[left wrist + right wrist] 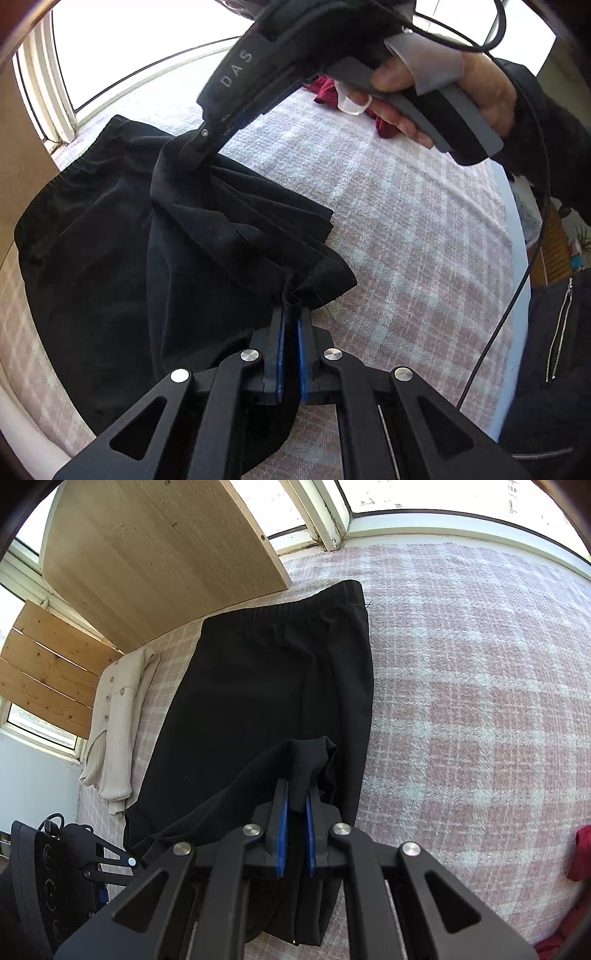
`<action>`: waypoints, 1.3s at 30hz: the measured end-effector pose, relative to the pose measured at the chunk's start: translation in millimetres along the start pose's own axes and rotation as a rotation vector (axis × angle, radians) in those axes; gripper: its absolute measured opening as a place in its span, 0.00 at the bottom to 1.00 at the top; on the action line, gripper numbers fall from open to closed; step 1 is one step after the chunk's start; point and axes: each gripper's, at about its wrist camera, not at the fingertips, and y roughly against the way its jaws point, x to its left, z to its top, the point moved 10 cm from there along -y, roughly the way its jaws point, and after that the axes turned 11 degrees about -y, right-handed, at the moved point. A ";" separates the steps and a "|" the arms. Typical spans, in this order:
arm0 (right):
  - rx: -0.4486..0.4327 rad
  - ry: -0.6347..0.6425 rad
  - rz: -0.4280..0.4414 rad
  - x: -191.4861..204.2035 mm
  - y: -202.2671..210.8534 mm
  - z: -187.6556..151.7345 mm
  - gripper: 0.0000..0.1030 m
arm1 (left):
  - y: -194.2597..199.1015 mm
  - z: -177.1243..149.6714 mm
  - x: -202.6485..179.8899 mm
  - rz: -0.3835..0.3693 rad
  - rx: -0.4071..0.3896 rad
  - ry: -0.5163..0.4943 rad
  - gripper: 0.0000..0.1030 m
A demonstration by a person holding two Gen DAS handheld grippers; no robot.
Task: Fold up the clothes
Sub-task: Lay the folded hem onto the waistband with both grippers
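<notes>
A: Black trousers [258,686], lying lengthwise on the checked bedspread [461,701]. Elastic waistband flat at the far end, near the window. Seemingly doubled already, leg upon leg.

B: And the near end?

A: Held up off the cover. Pinched at one corner of the hem by the left gripper [291,321], blue pads almost together with only cloth between. Pinched in the same way at the other corner by the right gripper [297,790], also narrow, with a tuft of black cloth standing up between the fingers.

B: So, probably in the middle of the crosswise fold?

A: Seems so. Judged to be about halfway: lengthwise fold done, hem end raised, not yet brought over to the waistband. Left to do: laying the hem down on the waistband, letting go, perhaps folding once more and smoothing.

B: Other clothes?

A: Cream cardigan [118,716] just beside the trousers, flat, looking finished. Red garment [325,90] well apart on the cover, crumpled, apparently waiting. Impossible to tell whether more elsewhere.
</notes>
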 end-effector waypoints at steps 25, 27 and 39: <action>-0.119 0.006 -0.059 25.0 -15.5 132.4 0.08 | 44.3 4.4 263.0 0.205 -0.202 0.374 0.05; -0.068 -0.041 -0.036 17.2 -26.2 135.4 0.14 | 31.4 -2.3 271.8 0.179 -0.189 0.413 0.05; -0.129 0.170 -0.115 44.5 22.6 92.7 0.04 | 74.0 2.6 276.7 0.281 -0.226 0.402 0.18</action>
